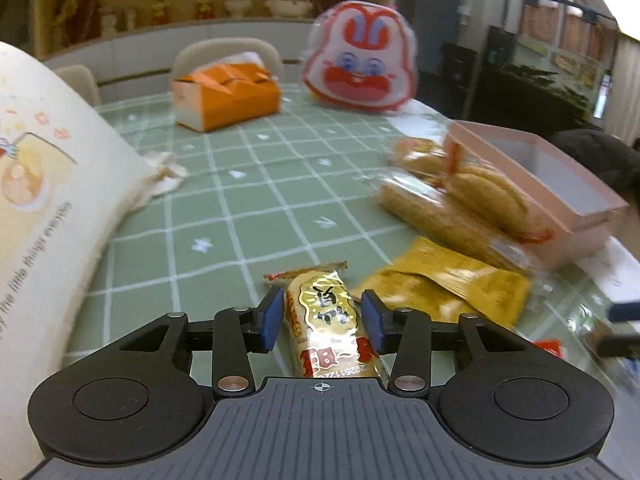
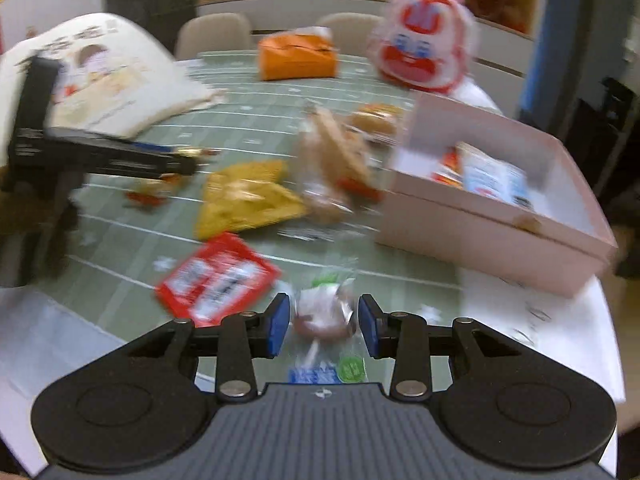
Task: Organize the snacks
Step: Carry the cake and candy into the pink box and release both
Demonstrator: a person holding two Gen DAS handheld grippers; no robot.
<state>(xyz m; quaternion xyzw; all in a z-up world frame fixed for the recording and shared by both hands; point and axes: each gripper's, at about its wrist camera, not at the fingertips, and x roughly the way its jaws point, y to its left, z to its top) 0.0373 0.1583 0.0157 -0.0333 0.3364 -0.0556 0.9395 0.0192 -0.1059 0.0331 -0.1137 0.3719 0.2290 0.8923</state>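
Note:
My left gripper (image 1: 323, 322) stands open over the green checked tablecloth. A gold-and-white rice cracker packet (image 1: 328, 320) lies lengthwise between its blue pads, with a small gap on the right side. My right gripper (image 2: 323, 326) is shut on a clear-wrapped brown snack (image 2: 325, 316) that has blue and green labels. The pink box (image 2: 496, 220) stands to the right and holds a few packets (image 2: 492, 178). Loose on the cloth are yellow packets (image 2: 248, 198), long cracker packs (image 1: 460, 204) and a red packet (image 2: 218, 280). The left gripper (image 2: 188, 162) also shows at the left of the right wrist view.
A cream printed cloth bag (image 1: 44, 200) fills the left side. An orange tissue box (image 1: 228, 92) and a red-and-white cartoon-face bag (image 1: 360, 64) stand at the back of the table. Chairs and a shelf of figurines lie beyond. White paper (image 2: 560, 316) covers the table's near right corner.

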